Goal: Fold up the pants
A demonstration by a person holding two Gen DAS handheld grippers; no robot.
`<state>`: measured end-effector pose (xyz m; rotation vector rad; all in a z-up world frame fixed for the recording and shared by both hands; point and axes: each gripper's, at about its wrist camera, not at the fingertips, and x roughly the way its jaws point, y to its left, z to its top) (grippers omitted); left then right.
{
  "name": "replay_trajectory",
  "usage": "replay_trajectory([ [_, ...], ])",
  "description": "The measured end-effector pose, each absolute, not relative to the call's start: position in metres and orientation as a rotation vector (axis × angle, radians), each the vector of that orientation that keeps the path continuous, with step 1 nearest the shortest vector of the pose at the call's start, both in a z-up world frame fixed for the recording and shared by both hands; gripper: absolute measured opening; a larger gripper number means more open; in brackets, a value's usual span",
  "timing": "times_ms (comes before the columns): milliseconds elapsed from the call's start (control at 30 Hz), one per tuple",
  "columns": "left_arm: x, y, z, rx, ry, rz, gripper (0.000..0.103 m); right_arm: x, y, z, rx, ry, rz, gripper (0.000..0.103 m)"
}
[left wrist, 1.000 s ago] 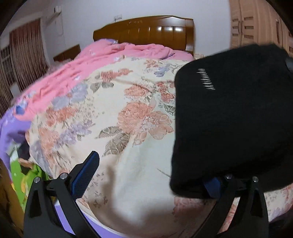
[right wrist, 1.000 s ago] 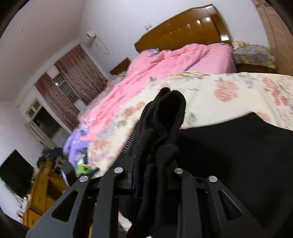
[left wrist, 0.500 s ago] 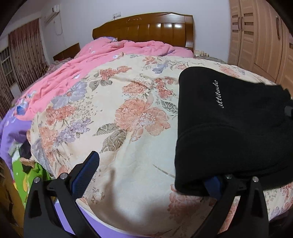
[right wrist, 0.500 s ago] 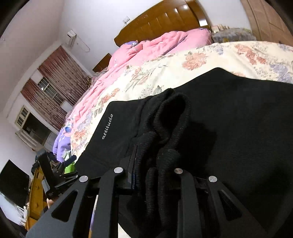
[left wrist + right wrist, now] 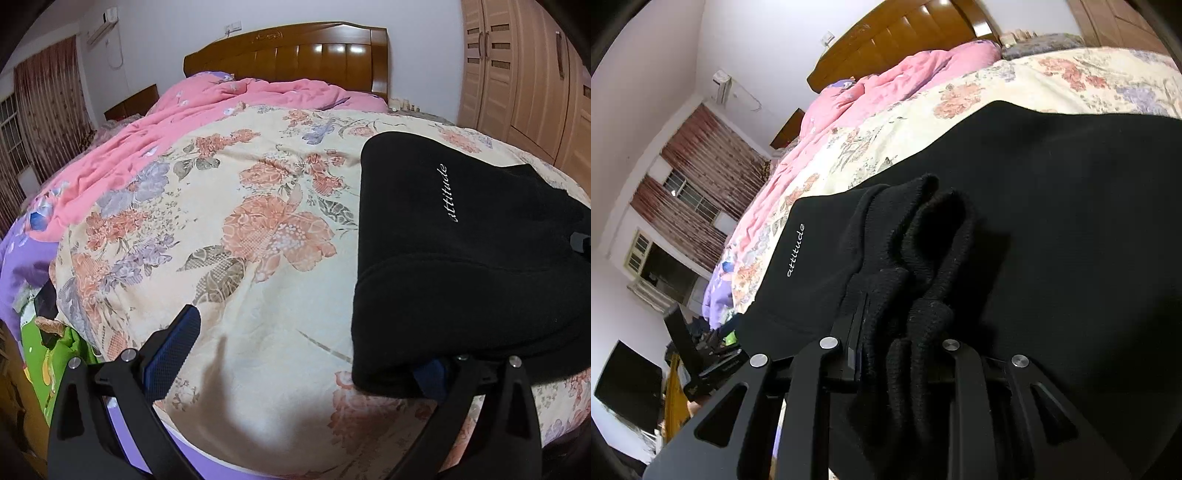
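Black pants with white "attitude" lettering lie folded on the floral bedspread, at the right of the left wrist view. My left gripper is open; its right finger is under the pants' near edge, its left finger is over bare bedspread. My right gripper is shut on the bunched ribbed cuffs of the pants, held low over the folded cloth. The left gripper also shows in the right wrist view, at the pants' left corner.
A pink quilt lies along the far left of the bed below the wooden headboard. A wardrobe stands at the right. The bed's near edge and purple sheet drop off to the left.
The pants have come down from the air onto the bedspread. My right gripper lowered with the cuffs over the folded cloth. My left gripper stayed open.
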<state>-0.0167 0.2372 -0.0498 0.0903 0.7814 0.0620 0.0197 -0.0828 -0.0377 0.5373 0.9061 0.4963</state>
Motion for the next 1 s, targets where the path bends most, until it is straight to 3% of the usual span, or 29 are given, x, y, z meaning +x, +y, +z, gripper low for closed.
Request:
replay_trajectory([
  [67,-0.017,0.237,-0.048,0.094,0.796,0.059,0.102,0.021,-0.088,-0.043,0.553,0.918,0.476,0.024],
  [133,-0.021,0.235,-0.044,0.128,0.821,0.051,0.101,0.02,-0.09,-0.038,0.517,0.944,0.479,0.039],
  [200,-0.032,0.232,-0.036,0.199,0.832,0.026,0.101,0.012,-0.095,-0.025,0.453,0.949,0.46,0.066],
  [267,-0.046,0.231,-0.021,0.27,0.814,0.003,0.101,-0.001,-0.11,-0.006,0.376,0.873,0.384,0.072],
  [400,-0.054,0.227,0.024,0.215,0.698,-0.049,0.101,-0.01,-0.104,0.022,0.172,0.764,0.334,0.072],
  [533,-0.009,0.197,0.056,0.086,0.615,-0.203,0.101,0.0,-0.054,0.03,0.02,0.742,0.447,0.071],
  [767,0.115,0.13,0.014,0.029,0.843,-0.46,0.101,0.025,-0.012,-0.014,-0.167,0.91,0.48,0.075],
  [833,0.14,0.131,-0.013,0.043,0.926,-0.398,0.101,0.019,-0.017,-0.019,-0.138,0.868,0.498,0.075],
  [1000,0.137,0.13,-0.023,0.079,0.891,-0.39,0.101,0.022,-0.016,-0.018,-0.111,0.875,0.512,0.077],
])
